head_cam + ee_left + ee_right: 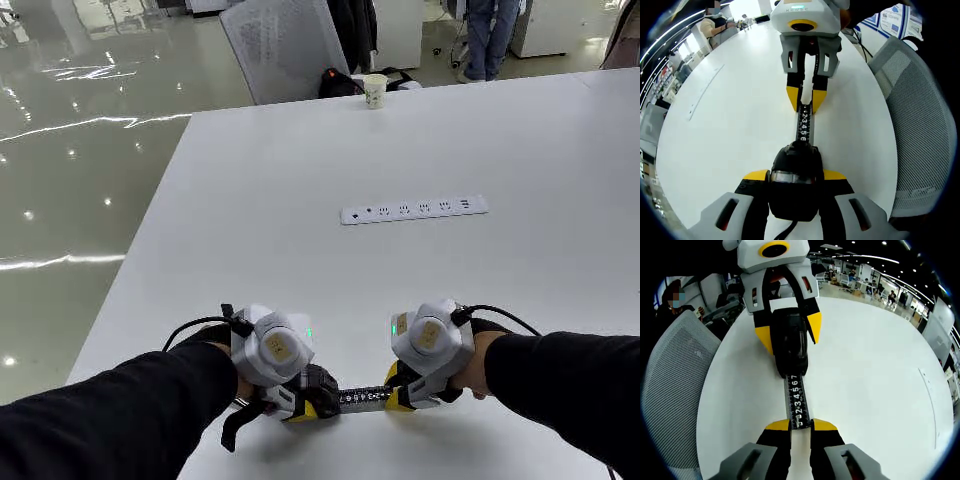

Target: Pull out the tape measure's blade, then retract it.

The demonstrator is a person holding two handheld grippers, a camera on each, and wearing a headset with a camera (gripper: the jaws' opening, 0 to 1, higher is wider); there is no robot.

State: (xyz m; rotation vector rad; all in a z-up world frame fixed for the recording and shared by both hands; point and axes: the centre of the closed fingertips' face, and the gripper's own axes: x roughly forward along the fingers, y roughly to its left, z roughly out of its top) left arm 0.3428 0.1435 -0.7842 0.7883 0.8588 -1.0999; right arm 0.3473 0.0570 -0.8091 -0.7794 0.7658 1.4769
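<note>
- Tape measure (795,192) sits by the near edge of the table (300,200), its black case clamped between the left gripper's (796,175) jaws, probably so the body stays put while the blade is drawn
- Blade (796,400) is out a short way (numerals up to seven show), spanning the gap between the grippers
- Right gripper (800,425) is pinched on the blade's tip, facing the left one, so that a pull runs straight
- Extension looks barely begun, and retraction is not yet done

Black tape measure (795,185), a short black numbered blade (803,125) out, straight and level.
</note>
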